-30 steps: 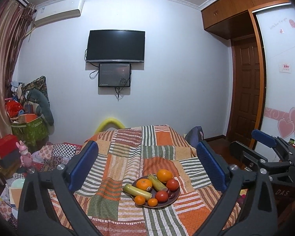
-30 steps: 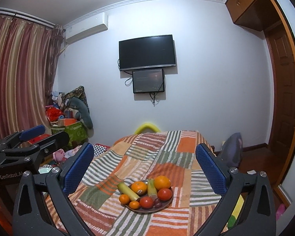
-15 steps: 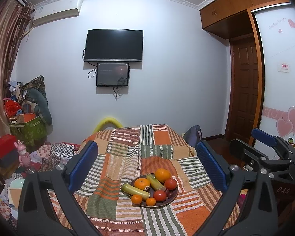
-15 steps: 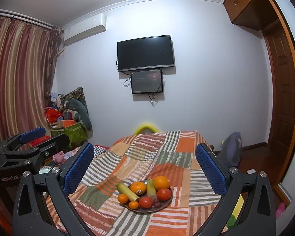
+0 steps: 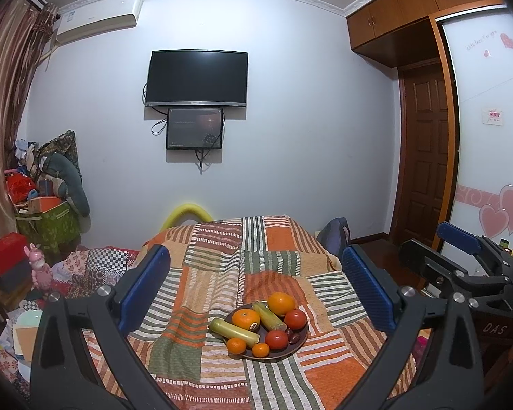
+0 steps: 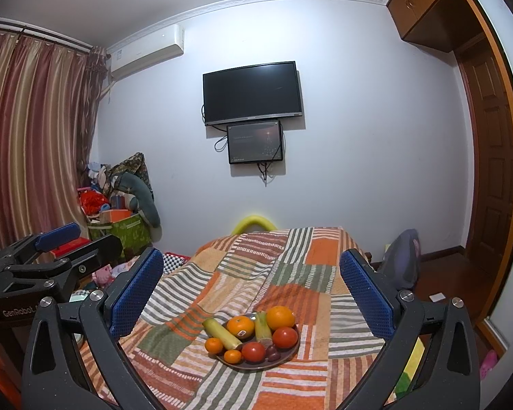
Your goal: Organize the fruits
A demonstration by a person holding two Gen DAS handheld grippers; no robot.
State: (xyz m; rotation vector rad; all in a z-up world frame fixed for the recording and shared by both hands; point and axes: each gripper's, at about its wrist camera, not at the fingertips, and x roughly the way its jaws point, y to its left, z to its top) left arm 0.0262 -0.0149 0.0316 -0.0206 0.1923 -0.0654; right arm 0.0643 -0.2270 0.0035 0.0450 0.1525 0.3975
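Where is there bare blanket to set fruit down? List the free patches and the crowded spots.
Free: the striped blanket between the plate and the far edge, and the near strip in front of the plate. Also left of the plate, toward the left tongs. Crowded: the plate itself, packed with oranges, tomatoes and green stalks. Right tongs hang open above.

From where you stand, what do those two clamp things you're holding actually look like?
The left gripper and the right gripper look alike: matte black forked frames with triangular cut-outs and silver screws. Each has two fingers faced with blue, finely textured pads. Seen from the side, the left one bears white "GenRobot" lettering, the right one "DAS". No cables or sleeves show.
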